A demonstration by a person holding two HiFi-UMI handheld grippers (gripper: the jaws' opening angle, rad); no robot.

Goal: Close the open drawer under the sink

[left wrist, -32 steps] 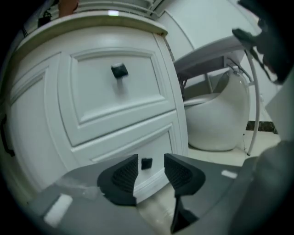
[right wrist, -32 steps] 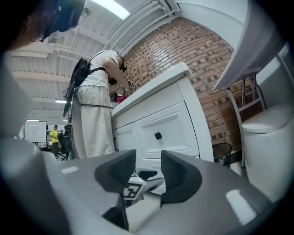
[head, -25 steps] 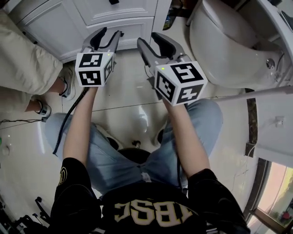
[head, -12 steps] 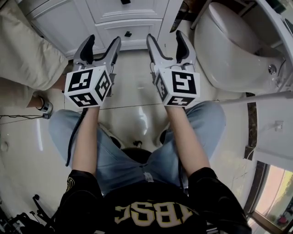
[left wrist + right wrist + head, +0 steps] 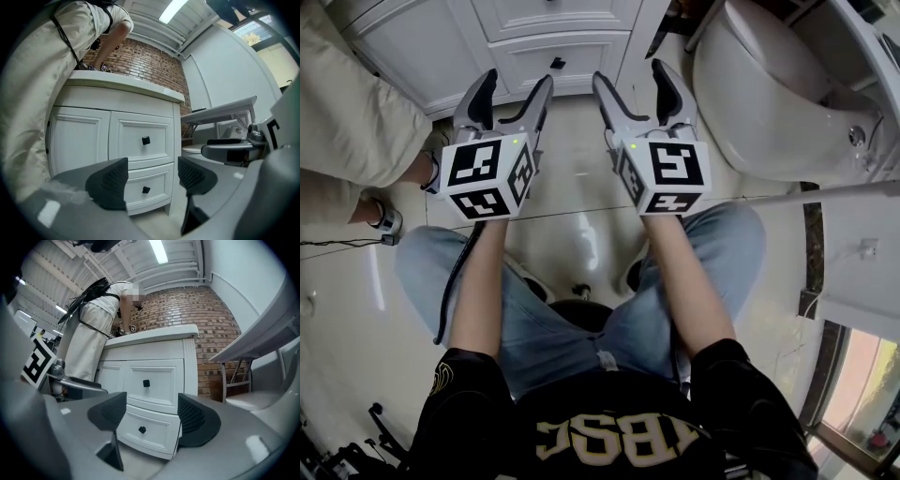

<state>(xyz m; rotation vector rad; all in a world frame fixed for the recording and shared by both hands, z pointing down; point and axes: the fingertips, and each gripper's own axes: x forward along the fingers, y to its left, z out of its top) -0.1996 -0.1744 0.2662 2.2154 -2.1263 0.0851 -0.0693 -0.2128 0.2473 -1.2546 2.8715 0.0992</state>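
Sitting flush in the white cabinet (image 5: 79,140): lower drawer (image 5: 158,182) (black knob (image 5: 146,190)).

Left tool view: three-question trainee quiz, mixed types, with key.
1. How many square black knobs show on the white panelled cabinet?
2. True or false: the left tool is clamped on a knob.
3. The wall behind the cabinet's top is: A) green tile B) red-brown brick C) mirror glass
Key: 1 two; 2 false, it is open, with nothing gripped; 3 B.
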